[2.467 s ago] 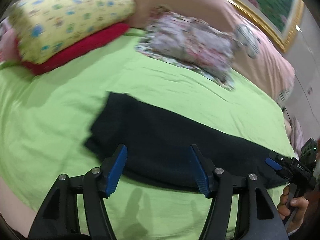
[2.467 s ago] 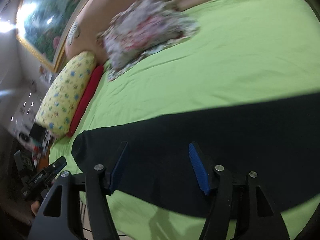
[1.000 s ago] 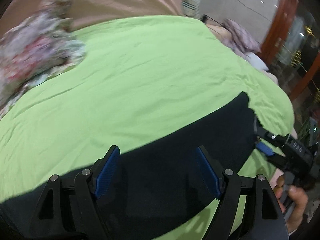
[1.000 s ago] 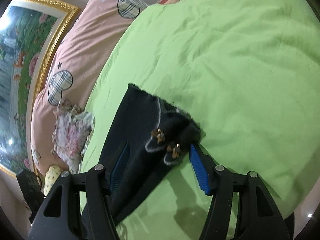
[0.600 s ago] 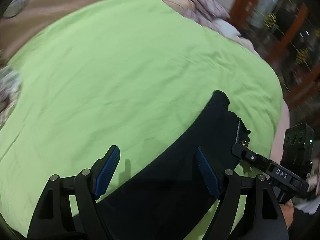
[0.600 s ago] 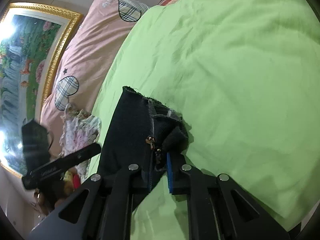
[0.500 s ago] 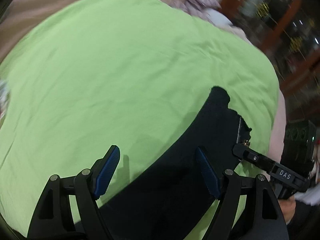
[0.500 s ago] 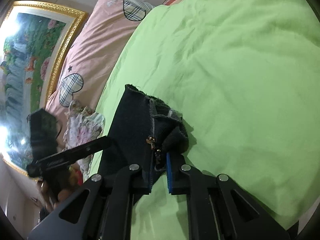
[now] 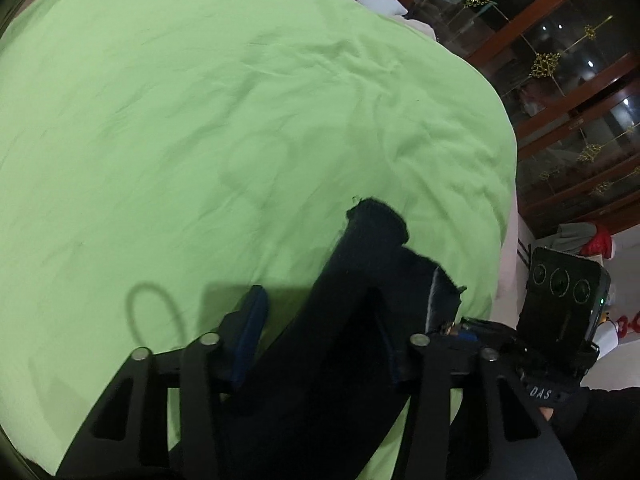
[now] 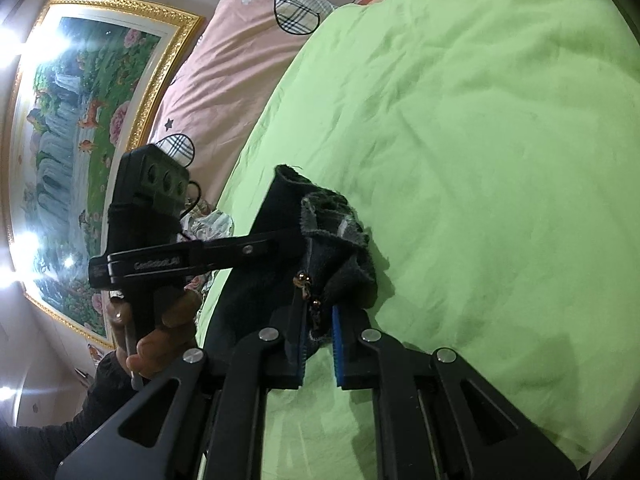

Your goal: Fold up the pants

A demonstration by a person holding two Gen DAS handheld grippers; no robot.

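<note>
1. On the green bed (image 9: 200, 120), in the left wrist view, the dark pants (image 9: 360, 264) are seen running up between the jaws of the left gripper (image 9: 320, 332). These jaws have just been closing around the waist end, but whether the pads press the cloth cannot be told.

2. Through the right wrist view, the right gripper (image 10: 318, 344) is seen pinching the pants (image 10: 280, 216) at the zipper (image 10: 306, 284). If only one layer is caught, the waistband could sag when lifted and the fold be spoiled.
</note>
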